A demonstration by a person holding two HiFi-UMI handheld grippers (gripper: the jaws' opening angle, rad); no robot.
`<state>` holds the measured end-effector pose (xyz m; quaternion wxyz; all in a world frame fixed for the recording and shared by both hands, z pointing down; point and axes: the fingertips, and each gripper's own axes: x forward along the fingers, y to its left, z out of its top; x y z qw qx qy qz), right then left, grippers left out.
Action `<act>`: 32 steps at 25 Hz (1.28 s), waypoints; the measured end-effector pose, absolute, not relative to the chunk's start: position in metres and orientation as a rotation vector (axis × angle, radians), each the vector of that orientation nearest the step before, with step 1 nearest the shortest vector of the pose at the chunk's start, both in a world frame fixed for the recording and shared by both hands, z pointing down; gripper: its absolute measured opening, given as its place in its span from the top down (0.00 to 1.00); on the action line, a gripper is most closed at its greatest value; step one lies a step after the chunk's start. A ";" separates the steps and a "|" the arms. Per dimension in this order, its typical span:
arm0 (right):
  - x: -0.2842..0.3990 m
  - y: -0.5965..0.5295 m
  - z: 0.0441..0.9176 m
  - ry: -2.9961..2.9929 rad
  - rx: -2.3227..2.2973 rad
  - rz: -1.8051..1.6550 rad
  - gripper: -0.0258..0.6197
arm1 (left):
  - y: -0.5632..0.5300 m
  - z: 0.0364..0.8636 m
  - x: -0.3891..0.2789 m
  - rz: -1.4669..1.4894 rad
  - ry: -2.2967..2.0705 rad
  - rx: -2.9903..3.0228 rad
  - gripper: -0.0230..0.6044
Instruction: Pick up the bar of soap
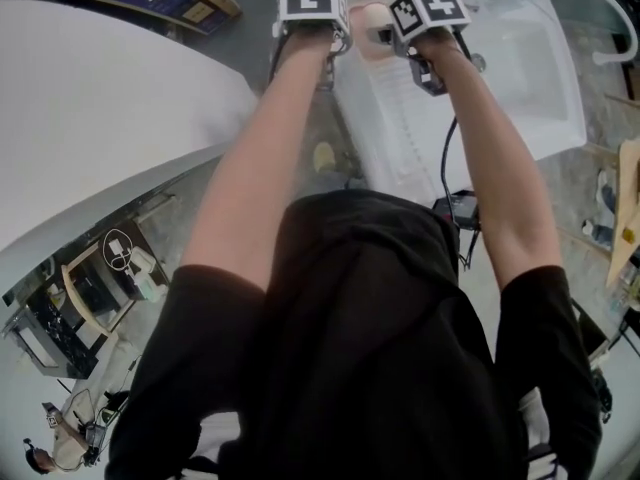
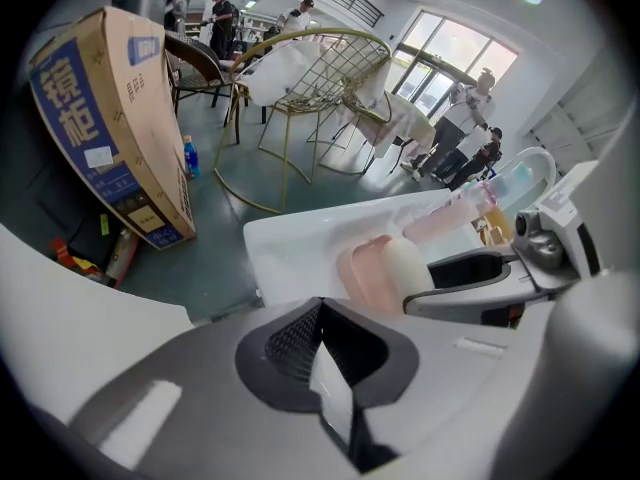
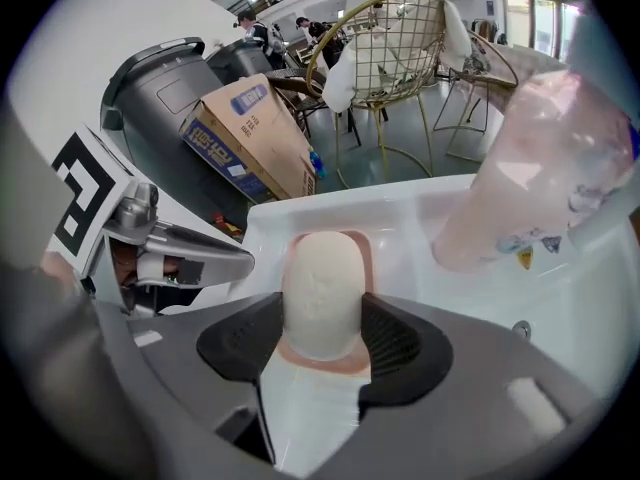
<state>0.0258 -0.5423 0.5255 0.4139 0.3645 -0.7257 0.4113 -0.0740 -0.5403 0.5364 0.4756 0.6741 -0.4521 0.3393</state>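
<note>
A cream bar of soap (image 3: pixel 322 293) lies in a pink soap dish (image 3: pixel 320 358) on the rim of a white sink (image 3: pixel 400 218). My right gripper (image 3: pixel 322 340) has a black pad pressed against each side of the bar, and the bar still rests in the dish. In the head view the soap (image 1: pixel 377 18) sits at the sink's near left corner, just ahead of the right gripper (image 1: pixel 400 36). My left gripper (image 2: pixel 318 353) hovers to the left of the dish, shut with nothing in it; from there the soap (image 2: pixel 408 268) is ahead and to the right.
A translucent pink bottle (image 3: pixel 540 168) stands on the sink rim right of the dish. The sink basin (image 1: pixel 520 78) and its faucet (image 1: pixel 600 8) lie to the right. A large white curved surface (image 1: pixel 90 108) fills the left. A cardboard box (image 2: pixel 110 118) and wire chair (image 2: pixel 310 98) stand beyond.
</note>
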 end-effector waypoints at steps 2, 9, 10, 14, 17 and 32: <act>0.028 -0.544 0.521 -1.837 0.934 1.043 0.55 | -0.539 0.538 -0.075 0.833 -1.105 1.643 0.97; 0.038 -0.537 0.498 -1.899 0.993 1.027 0.55 | -0.529 0.528 -0.070 0.831 -1.111 1.673 0.97; 0.039 -0.536 0.494 -1.912 1.002 1.025 0.55 | -0.528 0.526 -0.068 0.830 -1.114 1.680 0.97; 0.044 -0.528 0.479 -1.965 1.029 1.047 0.55 | -0.517 0.517 -0.056 0.830 -1.116 1.700 0.97; 0.049 -0.517 0.474 -1.995 1.025 1.044 0.55 | -0.502 0.514 -0.045 0.829 -1.114 1.701 0.97; 0.070 -0.451 0.442 -2.117 1.006 0.987 0.55 | -0.426 0.487 -0.027 0.772 -1.204 1.678 0.97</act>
